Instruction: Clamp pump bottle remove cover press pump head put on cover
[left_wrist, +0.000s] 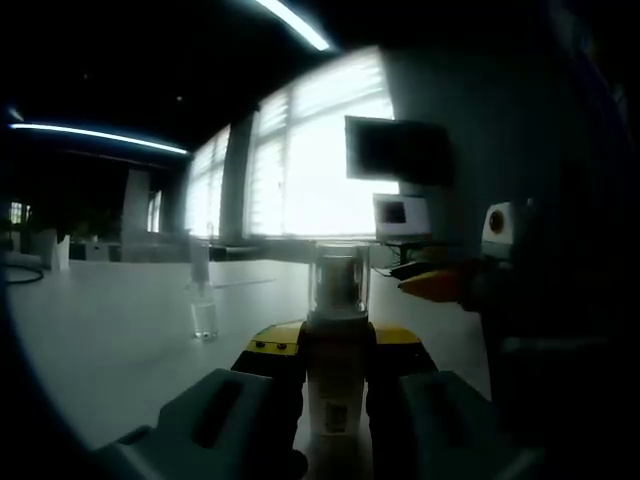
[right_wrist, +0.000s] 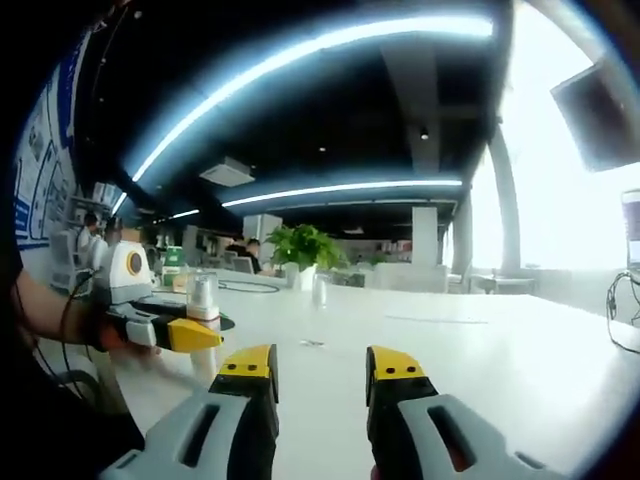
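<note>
The clamping step is judged to be done and the cover removal to be next. In the left gripper view, the pump bottle (left_wrist: 336, 370) is held upright between the jaws of the left gripper (left_wrist: 335, 362), which are closed against its sides, and its clear cover (left_wrist: 338, 280) is seen standing on top, above the jaw tips. In the right gripper view, the right gripper (right_wrist: 320, 372) is seen with its jaws parted and nothing between them, over the white table (right_wrist: 480, 350); the clamped bottle is found to its left and somewhat ahead, apart from it. For the next move, the free jaws would need to be brought across to the cover, closed around it, and lifted straight up. A small clear bottle (left_wrist: 203, 318) is also noted on the table.
</note>
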